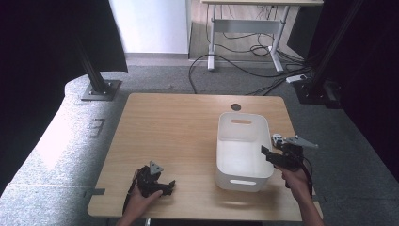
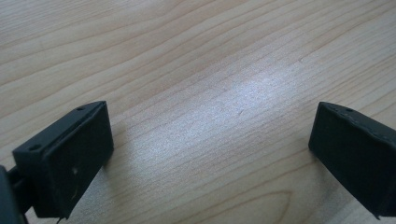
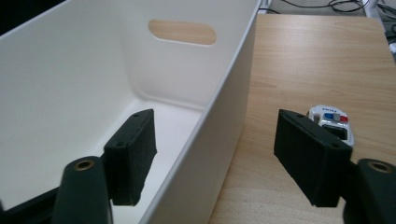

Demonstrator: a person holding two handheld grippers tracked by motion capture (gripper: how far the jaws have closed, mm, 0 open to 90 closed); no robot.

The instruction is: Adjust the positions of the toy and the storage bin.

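Right gripper straddles the right-hand wall of the white plastic bin: one finger inside the bin, the other outside over the desk. Fingers partly apart, neither pad pressing on the wall. A small white toy police car lies on the desk just beyond the outer finger, outside the bin. Left gripper rests low over bare desk, fingers wide with only wood grain between them.
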